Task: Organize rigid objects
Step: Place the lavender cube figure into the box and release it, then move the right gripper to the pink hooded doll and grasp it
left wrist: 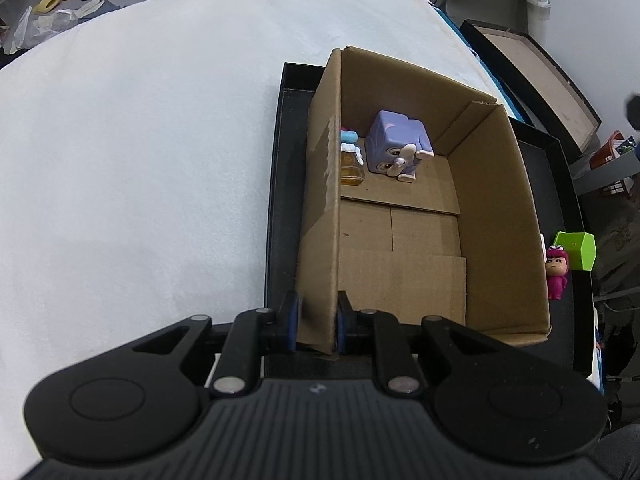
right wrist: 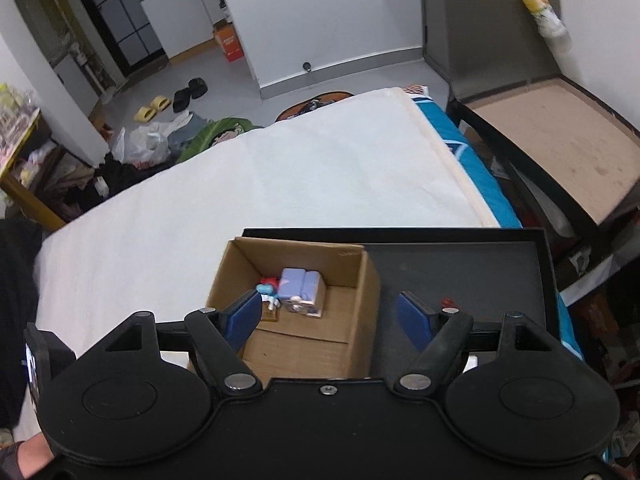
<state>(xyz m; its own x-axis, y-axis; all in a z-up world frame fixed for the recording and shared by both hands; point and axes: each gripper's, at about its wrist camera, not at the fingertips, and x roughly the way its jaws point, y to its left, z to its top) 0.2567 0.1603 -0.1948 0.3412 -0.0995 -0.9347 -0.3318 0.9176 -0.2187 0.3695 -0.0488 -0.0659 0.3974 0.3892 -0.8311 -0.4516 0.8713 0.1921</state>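
Note:
An open cardboard box (left wrist: pixel 500 216) stands in a shallow black tray (left wrist: pixel 282 184) on a white bed. Inside it, at the far end, lie a purple cube toy (left wrist: pixel 396 142) and a small blue and white figure on an amber block (left wrist: pixel 351 158). My left gripper (left wrist: pixel 318 322) is shut on the box's near left wall. A pink figure (left wrist: pixel 557 272) and a green block (left wrist: pixel 576 250) lie in the tray right of the box. My right gripper (right wrist: pixel 330 312) is open and empty above the box (right wrist: pixel 368 304), with the purple toy (right wrist: pixel 300 286) between its fingers in view.
The white bed cover (left wrist: pixel 140 160) spreads left of the tray. The tray's bare part (right wrist: pixel 460 268) lies right of the box. A brown-topped side table (right wrist: pixel 560 140) stands beyond the bed's right edge. Shoes and bags lie on the floor (right wrist: pixel 168 120) at the far side.

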